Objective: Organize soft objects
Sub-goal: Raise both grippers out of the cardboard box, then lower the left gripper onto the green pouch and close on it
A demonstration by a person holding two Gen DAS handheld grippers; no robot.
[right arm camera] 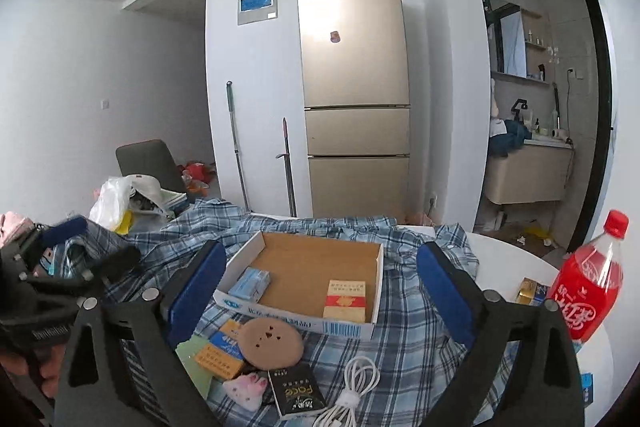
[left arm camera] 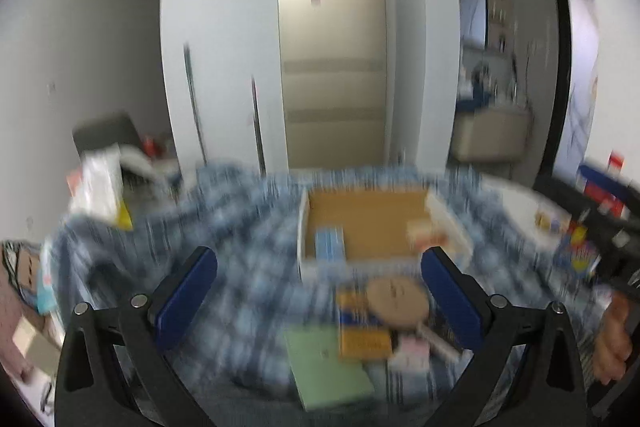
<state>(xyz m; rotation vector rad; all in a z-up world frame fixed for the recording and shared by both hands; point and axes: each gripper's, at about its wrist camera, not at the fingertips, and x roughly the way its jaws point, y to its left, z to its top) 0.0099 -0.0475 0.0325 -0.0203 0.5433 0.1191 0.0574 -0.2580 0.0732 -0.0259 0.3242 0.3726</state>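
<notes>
at the centre of the frame, inside the cardboard tray (right arm camera: 308, 267), only two small packets so far, with the pink plush paw (right arm camera: 248, 389), round pad (right arm camera: 271, 342) and plaid shirt (right arm camera: 408, 331) left loose below, right gripper (right arm camera: 320, 291) and left gripper (left arm camera: 320, 301) both spread wide, empty.

Black triangular-framed right gripper (right arm camera: 318, 283) and left gripper (left arm camera: 318, 301), blue pads, silver round screws.
</notes>
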